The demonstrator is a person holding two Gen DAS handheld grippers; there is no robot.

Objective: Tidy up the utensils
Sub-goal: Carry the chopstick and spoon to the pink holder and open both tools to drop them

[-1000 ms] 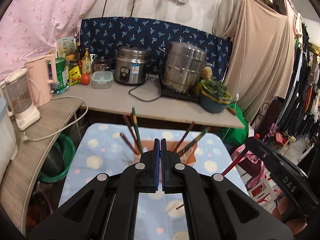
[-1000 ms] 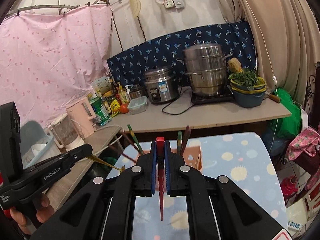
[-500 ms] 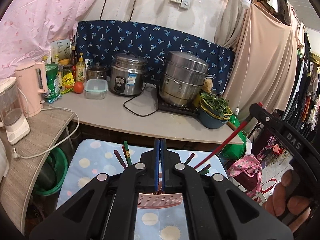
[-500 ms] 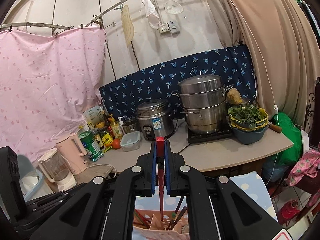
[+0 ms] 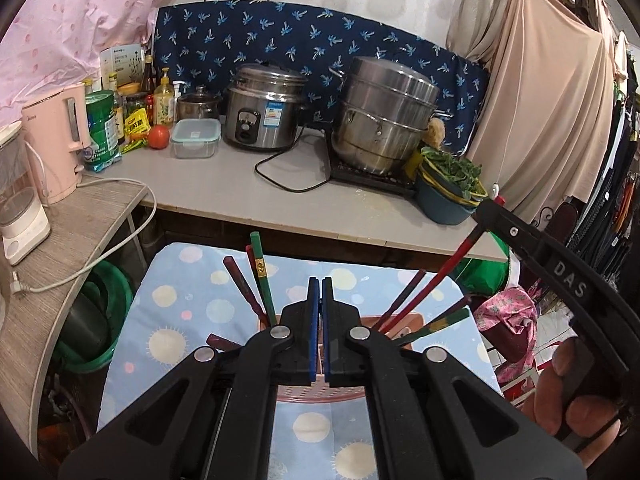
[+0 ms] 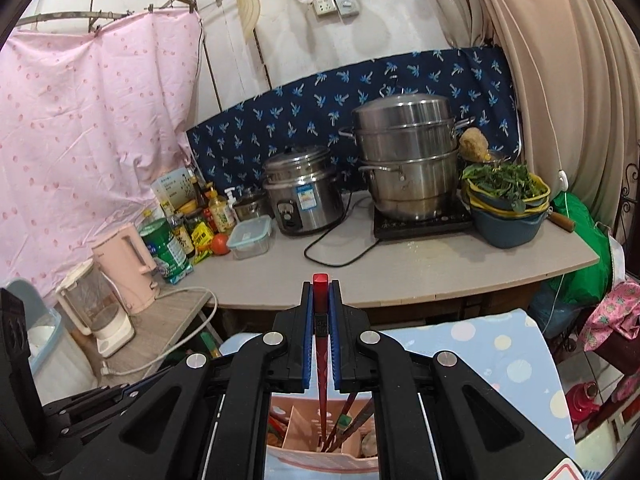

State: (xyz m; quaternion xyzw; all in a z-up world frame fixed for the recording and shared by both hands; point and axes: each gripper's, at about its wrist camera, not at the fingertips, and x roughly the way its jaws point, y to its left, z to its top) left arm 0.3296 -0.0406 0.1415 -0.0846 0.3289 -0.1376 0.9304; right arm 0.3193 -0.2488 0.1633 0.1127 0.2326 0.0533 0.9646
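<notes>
A: Nearly home with the red chopstick (image 6: 321,344)? Pinched upright by the right gripper (image 6: 320,308), centre of the right view, tip down inside the pink holder (image 6: 316,454) at bottom centre.

B: Looks so. Not let go yet, though; jaws narrow, clamped on the stick.

A: And the rest?

B: Several chopsticks (image 5: 260,276) already leaning in the holder (image 5: 320,394), lower centre of the left view. None seen loose on the spotted cloth (image 5: 180,304). Probably the last one, though hard to be sure with so much hidden.

A: Left gripper (image 5: 319,328)?

B: Hovering above the holder, jaws pressed together on nothing.

A: Beyond that?

B: Just the counter (image 5: 240,188) across the upper half.
</notes>
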